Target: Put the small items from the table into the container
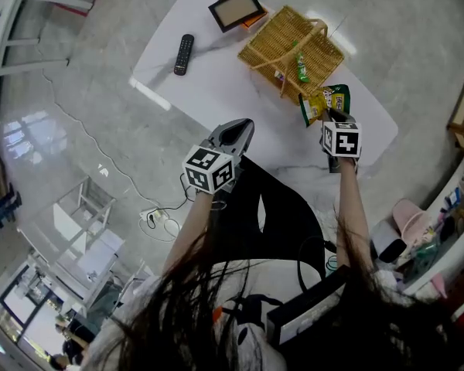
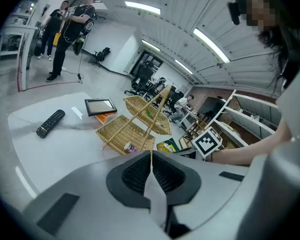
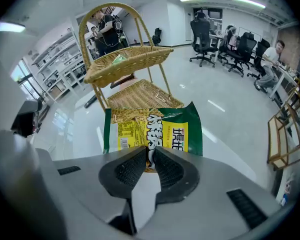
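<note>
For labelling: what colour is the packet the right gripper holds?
The packet is green and yellow; best in right gripper view.

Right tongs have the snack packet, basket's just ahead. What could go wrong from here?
The right tongs pinch the snack packet only by one edge, so it may slip or swing loose. The wicker basket has an upper tier and arched handle; the wide packet could snag there or land outside.
</note>
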